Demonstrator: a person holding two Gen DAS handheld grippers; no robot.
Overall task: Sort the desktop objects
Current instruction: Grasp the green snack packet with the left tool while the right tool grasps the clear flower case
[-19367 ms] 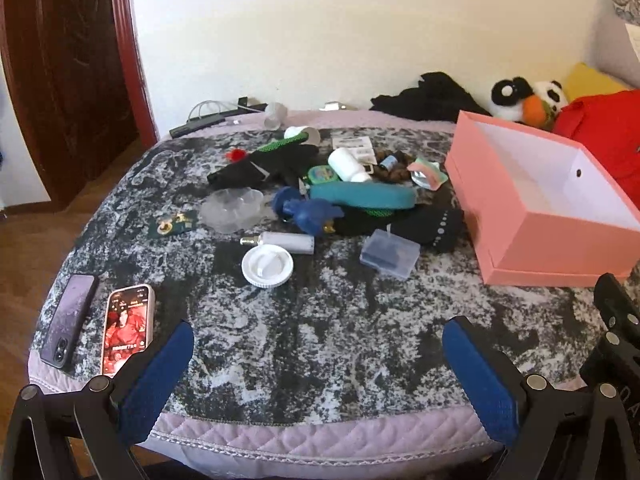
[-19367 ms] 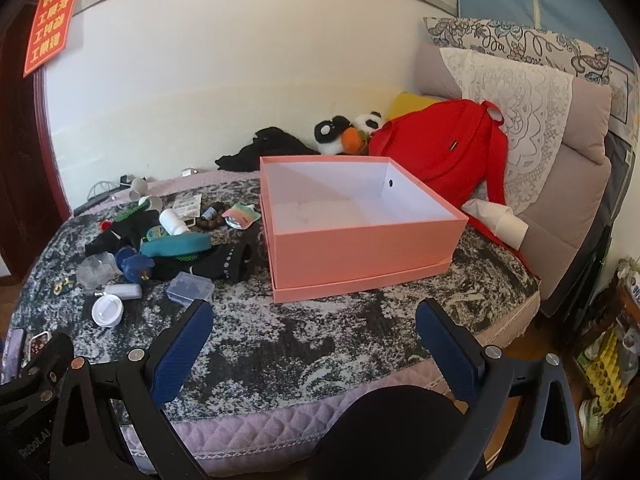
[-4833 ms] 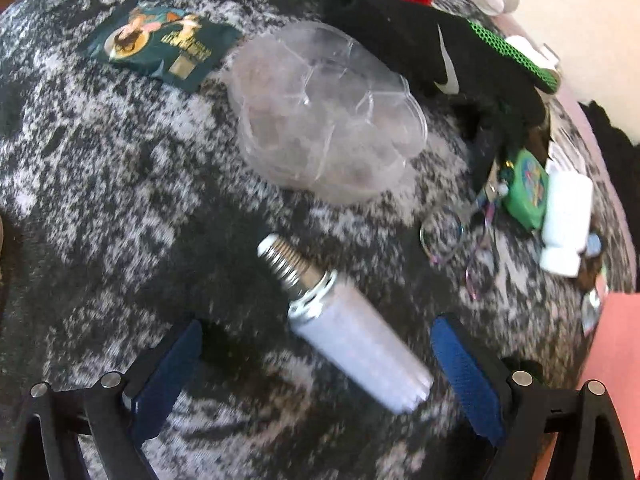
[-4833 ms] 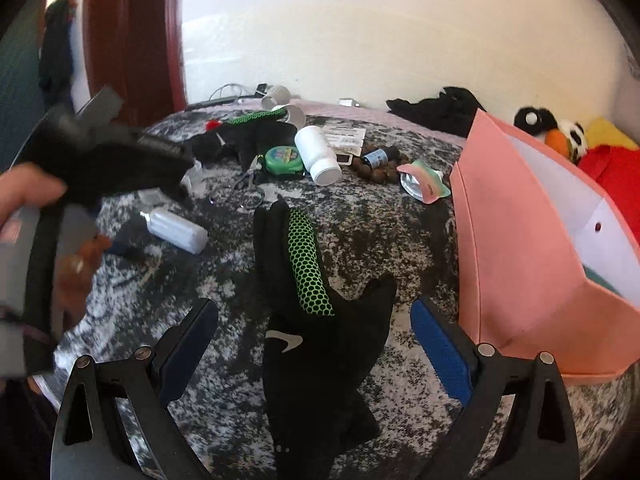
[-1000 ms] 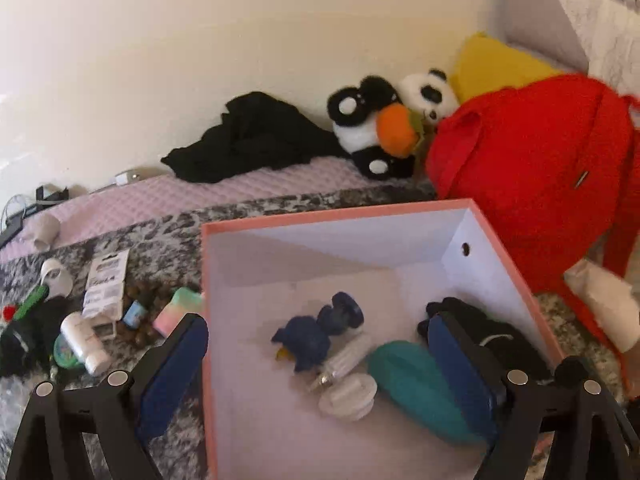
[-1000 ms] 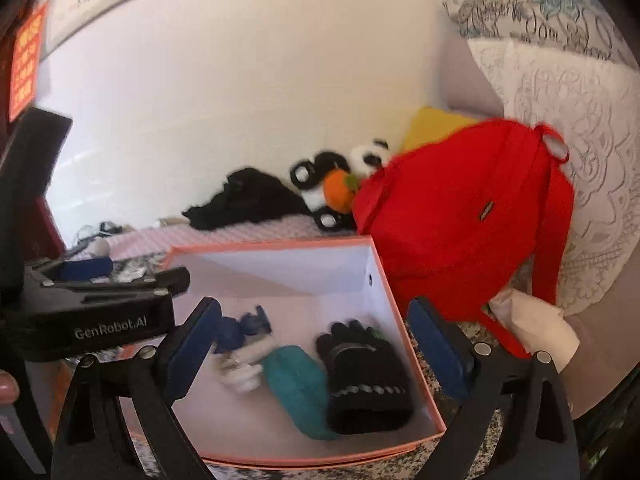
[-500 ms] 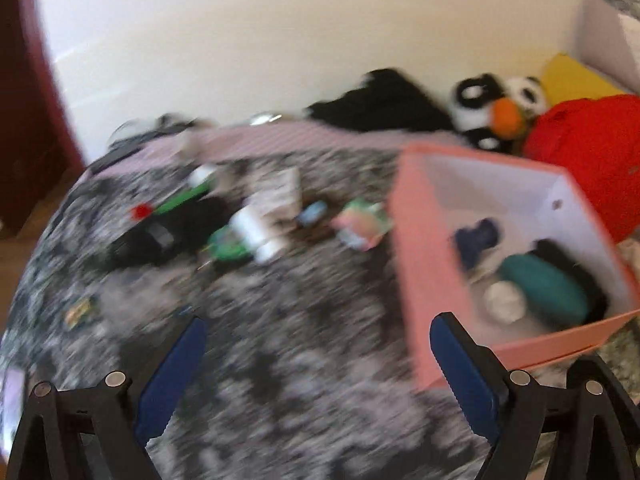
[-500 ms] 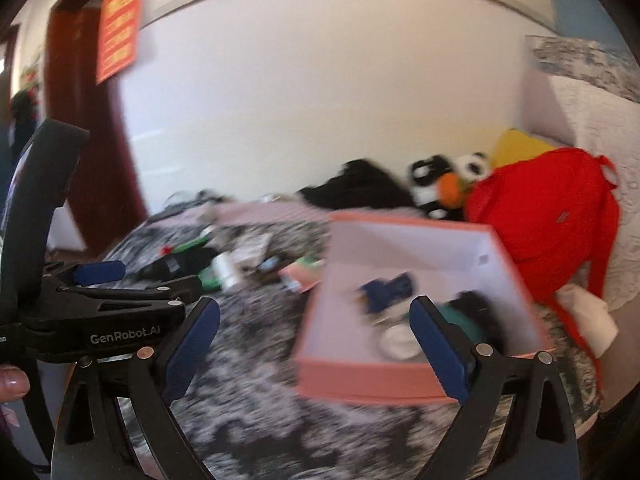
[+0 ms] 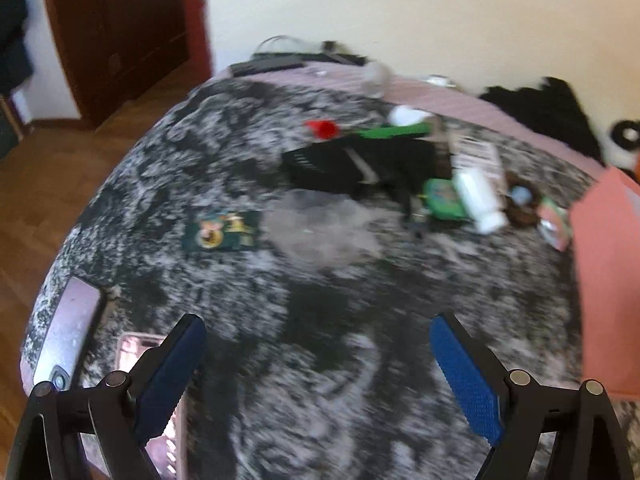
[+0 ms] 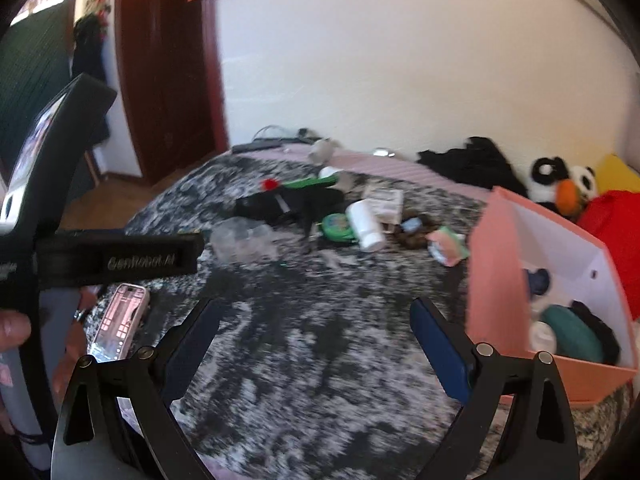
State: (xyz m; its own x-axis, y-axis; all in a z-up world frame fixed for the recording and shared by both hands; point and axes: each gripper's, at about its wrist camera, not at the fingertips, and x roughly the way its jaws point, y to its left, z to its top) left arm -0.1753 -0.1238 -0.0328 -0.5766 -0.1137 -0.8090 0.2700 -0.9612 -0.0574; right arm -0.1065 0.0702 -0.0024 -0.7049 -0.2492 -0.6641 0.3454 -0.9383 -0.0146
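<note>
My left gripper [image 9: 316, 364] hangs open and empty over the mottled bedspread [image 9: 320, 320]. Beyond it lie a clear plastic tray [image 9: 320, 228], a black glove [image 9: 352, 168], a green round case [image 9: 442, 196], a white bottle [image 9: 478, 196] and a dark card [image 9: 222, 230]. My right gripper [image 10: 316, 344] is also open and empty. To its right the pink box [image 10: 496, 280] holds a blue toy [image 10: 538, 280], a teal pouch [image 10: 572, 334], a black glove [image 10: 598, 330] and a white lid [image 10: 542, 336]. The left gripper's body [image 10: 120, 260] crosses the right wrist view.
Two phones [image 9: 68, 336] [image 10: 118, 320] lie near the bed's front left edge. A panda plush [image 10: 564, 184] and a red backpack [image 10: 616, 232] sit behind the box. A wooden door [image 10: 160, 80] and floor [image 9: 48, 168] lie to the left. Both views are motion-blurred.
Both grippers have swung left, away from the box and toward the scattered things on the bedspread. The box has slid to the right edge of both views.
</note>
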